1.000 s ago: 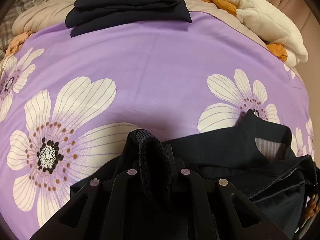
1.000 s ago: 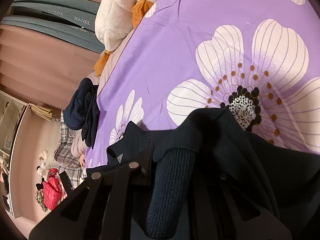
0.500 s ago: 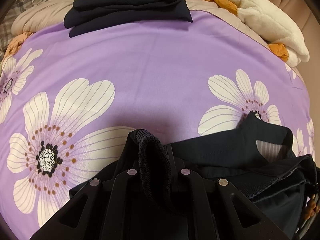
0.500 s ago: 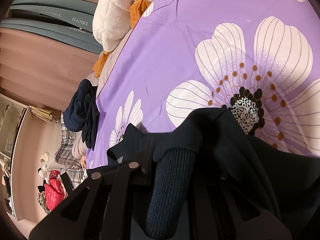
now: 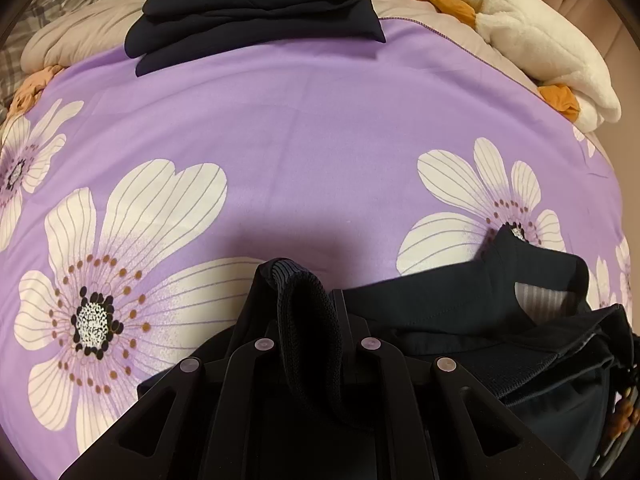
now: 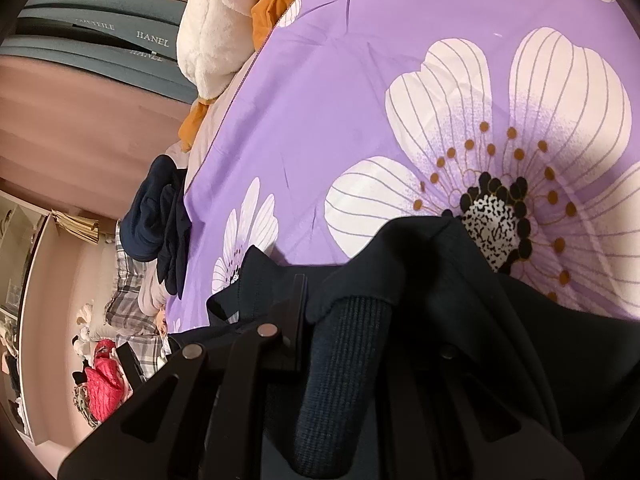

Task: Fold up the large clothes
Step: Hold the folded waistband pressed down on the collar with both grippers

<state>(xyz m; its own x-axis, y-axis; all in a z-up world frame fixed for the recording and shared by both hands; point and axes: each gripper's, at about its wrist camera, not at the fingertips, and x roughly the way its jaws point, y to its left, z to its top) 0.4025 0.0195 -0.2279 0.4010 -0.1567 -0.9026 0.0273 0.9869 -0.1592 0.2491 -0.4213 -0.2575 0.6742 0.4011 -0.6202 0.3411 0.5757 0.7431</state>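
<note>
Left wrist view: sits just behind the left gripper (image 5: 308,308), looks steeply down and forward across the purple bedspread (image 5: 304,140), very near the cloth; the far edge of the bed with a stack of dark clothes (image 5: 256,8) and a white plush blanket (image 5: 540,48) is at top

Right wrist view: behind the right gripper (image 6: 344,300), tilted less steeply, frame rolled sideways, room wall at left

Shared: bedspread (image 6: 360,100), dark stack (image 6: 160,220), white blanket (image 6: 216,28), dark garment (image 5: 460,300) (image 6: 440,280)
</note>
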